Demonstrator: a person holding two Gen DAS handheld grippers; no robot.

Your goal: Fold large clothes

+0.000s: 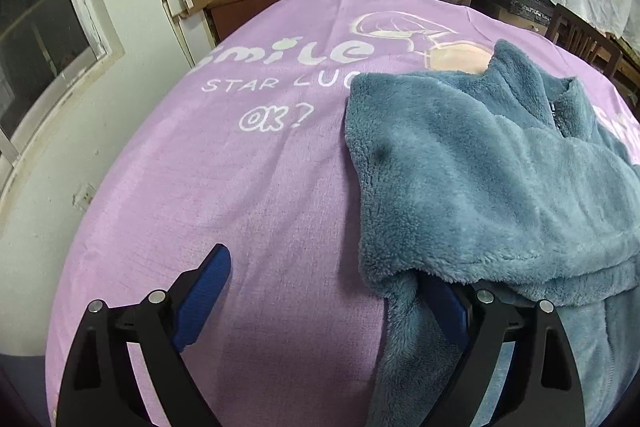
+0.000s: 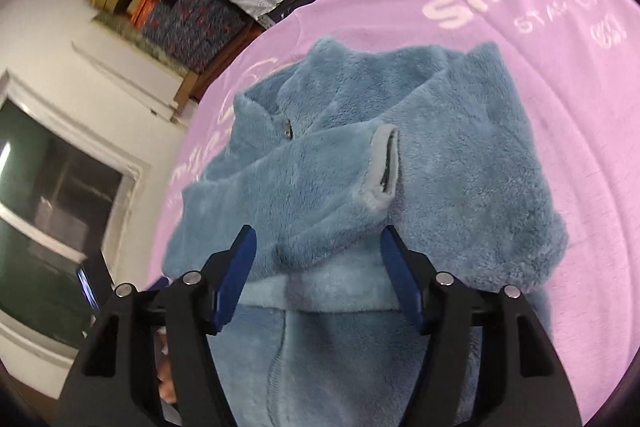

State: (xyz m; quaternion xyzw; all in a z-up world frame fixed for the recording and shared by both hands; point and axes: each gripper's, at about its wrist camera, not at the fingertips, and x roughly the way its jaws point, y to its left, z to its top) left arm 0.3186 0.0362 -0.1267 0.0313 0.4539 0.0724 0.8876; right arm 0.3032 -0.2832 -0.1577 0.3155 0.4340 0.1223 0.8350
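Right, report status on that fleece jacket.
Both grippers open: left gripper, right gripper. Blue fleece jacket part-folded on purple sheet. Nothing in the way.

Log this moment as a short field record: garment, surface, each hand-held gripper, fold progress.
garment: blue fleece jacket, zip front, sleeve laid across the chest
surface: purple printed sheet
left hand-held gripper: open, one finger tucked under the jacket's edge, the other over bare sheet
right hand-held gripper: open, straddling the fleece at the near fold
fold progress: partly folded, not yet a compact bundle
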